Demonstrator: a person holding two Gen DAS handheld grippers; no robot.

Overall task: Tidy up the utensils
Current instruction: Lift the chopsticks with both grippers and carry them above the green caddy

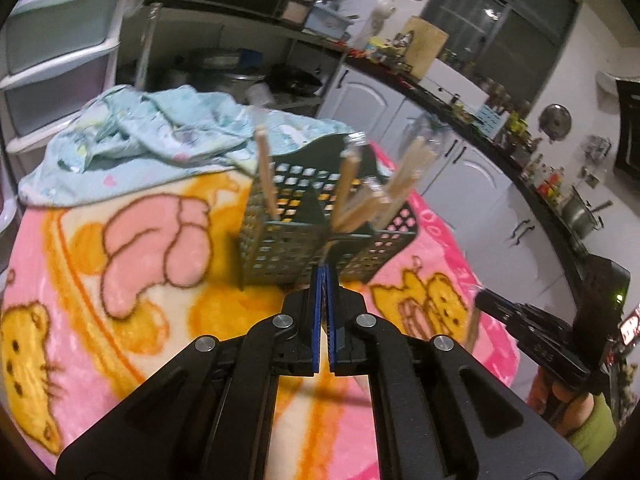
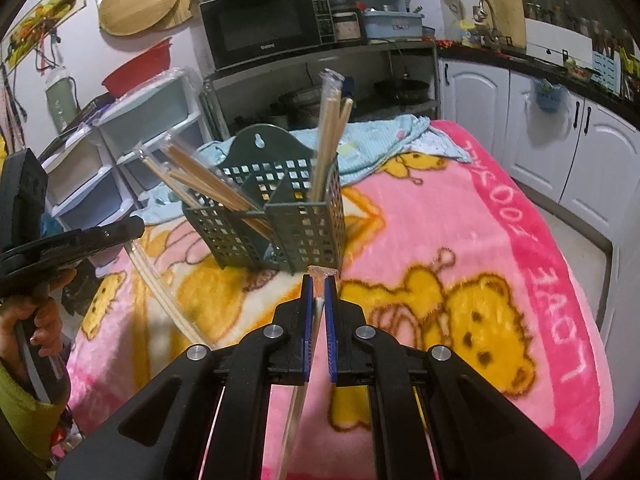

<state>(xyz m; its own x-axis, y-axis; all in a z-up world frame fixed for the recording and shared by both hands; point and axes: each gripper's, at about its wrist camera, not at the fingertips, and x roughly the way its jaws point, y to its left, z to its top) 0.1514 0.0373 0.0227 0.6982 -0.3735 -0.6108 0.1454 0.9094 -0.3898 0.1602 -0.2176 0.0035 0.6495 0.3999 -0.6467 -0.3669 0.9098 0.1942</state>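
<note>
A dark green perforated utensil holder (image 1: 280,248) (image 2: 304,232) with two compartments stands on the pink cartoon blanket (image 1: 120,320) (image 2: 460,220). Wrapped wooden chopsticks (image 1: 380,196) (image 2: 208,184) lean out of both compartments. My left gripper (image 1: 325,270) (image 2: 138,224) is shut just in front of the holder. In the right wrist view a clear-wrapped chopstick pair (image 2: 168,292) hangs from its tip down to the blanket. My right gripper (image 2: 319,280) (image 1: 482,300) is shut on another clear-wrapped chopstick pair (image 2: 314,320), which runs back between its pads.
A crumpled light-blue cloth (image 1: 140,136) (image 2: 380,136) lies behind the holder. Plastic drawers (image 1: 52,60) (image 2: 120,148) and a metal shelf with a microwave (image 2: 264,28) stand beyond the table. White cabinets (image 2: 560,140) under a dark counter line the right side.
</note>
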